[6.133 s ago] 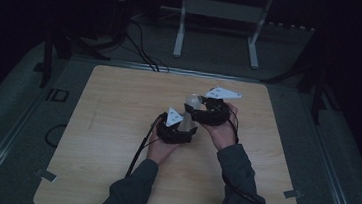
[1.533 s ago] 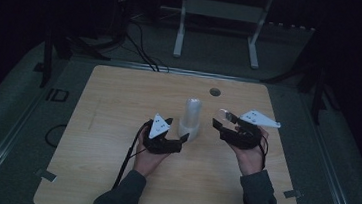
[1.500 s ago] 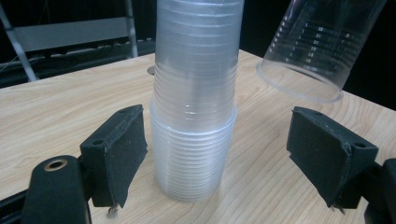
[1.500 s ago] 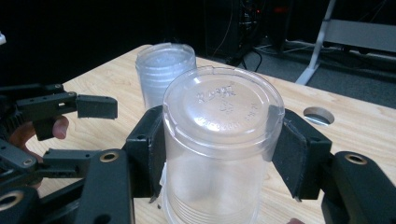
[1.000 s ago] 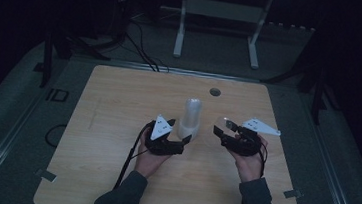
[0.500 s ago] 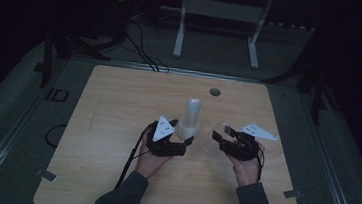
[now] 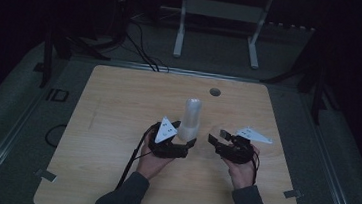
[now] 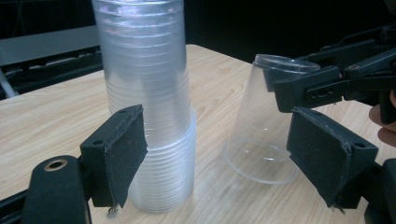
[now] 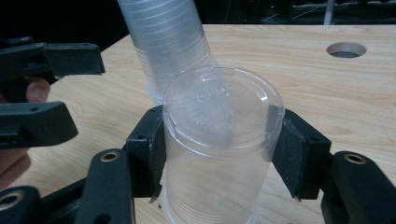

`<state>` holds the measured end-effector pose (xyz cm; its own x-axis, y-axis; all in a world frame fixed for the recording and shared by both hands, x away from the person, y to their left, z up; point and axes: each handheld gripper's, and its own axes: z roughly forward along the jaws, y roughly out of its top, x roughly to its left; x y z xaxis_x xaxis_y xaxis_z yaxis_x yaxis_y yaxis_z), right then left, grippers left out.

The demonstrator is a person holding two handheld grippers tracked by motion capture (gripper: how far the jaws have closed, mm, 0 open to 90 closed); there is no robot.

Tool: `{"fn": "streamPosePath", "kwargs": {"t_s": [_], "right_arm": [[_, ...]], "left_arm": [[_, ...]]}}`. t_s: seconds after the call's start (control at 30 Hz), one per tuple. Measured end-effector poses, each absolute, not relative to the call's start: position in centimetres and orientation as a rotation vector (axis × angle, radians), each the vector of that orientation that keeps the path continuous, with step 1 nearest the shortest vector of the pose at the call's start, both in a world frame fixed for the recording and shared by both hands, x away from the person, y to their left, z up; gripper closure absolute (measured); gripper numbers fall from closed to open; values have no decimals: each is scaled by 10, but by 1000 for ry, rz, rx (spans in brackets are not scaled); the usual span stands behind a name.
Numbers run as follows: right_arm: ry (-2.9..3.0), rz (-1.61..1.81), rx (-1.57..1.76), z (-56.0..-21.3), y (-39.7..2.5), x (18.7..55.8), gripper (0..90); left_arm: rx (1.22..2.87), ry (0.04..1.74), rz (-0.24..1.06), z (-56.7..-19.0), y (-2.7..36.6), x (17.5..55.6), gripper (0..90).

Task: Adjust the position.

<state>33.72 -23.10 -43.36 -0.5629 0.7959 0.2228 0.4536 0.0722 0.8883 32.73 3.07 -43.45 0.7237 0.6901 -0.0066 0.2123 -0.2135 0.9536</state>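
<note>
1. A single clear cup (image 9: 219, 149) is stood upside down on the table (image 7: 116, 126), just right of the tall cup stack (image 7: 190, 119), near the middle of the table
2. The cup is pinched at both sides by the right gripper (image 9: 219, 154)
3. The stack base is flanked by the left gripper (image 8: 233, 158), whose jaws are spread, one pad (image 8: 123, 154) at the stack
4. A round hole (image 7: 214, 91) is seen farther back

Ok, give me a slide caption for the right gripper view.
Right gripper clamps an upside-down clear plastic cup on the wooden table, beside the tall cup stack.
</note>
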Motion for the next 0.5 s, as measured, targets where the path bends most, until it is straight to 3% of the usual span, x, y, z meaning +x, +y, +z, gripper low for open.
{"fn": "streamPosePath", "kwargs": {"t_s": [0.5], "right_arm": [[1997,1631,1344,-441,-238,338,414]], "left_arm": [[1795,681,495,-438,22,326,200]]}}
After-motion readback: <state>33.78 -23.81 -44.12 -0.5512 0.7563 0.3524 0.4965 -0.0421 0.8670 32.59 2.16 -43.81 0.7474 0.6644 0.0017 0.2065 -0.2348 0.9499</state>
